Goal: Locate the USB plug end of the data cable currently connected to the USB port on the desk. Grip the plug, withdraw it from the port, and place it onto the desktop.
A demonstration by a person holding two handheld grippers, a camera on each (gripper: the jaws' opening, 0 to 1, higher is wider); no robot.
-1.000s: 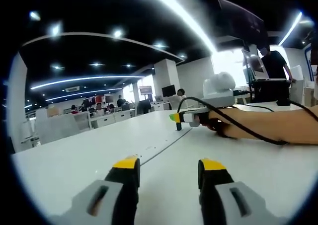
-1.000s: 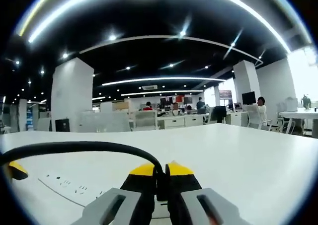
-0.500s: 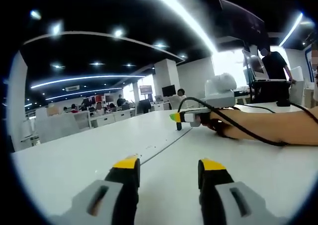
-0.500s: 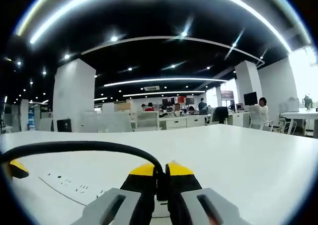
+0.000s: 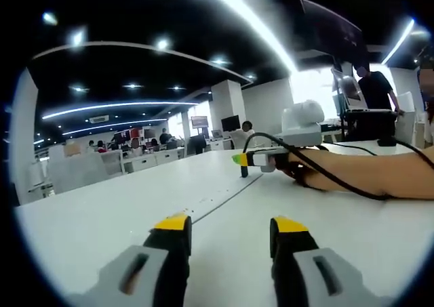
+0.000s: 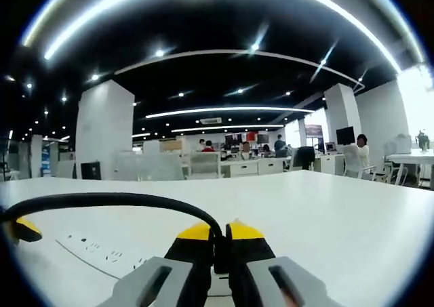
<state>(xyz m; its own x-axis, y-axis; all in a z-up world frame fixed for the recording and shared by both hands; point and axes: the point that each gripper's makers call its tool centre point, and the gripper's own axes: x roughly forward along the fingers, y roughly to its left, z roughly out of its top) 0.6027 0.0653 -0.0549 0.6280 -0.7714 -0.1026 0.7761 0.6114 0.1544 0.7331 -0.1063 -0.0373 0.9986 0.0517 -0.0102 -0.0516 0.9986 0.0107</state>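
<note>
Arching from the right gripper (image 6: 220, 234), the black cable (image 6: 115, 200).

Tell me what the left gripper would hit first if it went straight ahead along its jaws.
Probably nothing soon: the left gripper points over bare white desk. The right gripper sits farther off, right of that line.

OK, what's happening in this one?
A person works at a white desk with two hand-held grippers. The right hand-held gripper is shut on the plug end of a black cable, just above the power strip set into the desktop. Whether the plug is out of its port cannot be told. The left hand-held gripper is open above the desk, holding nothing.
</note>
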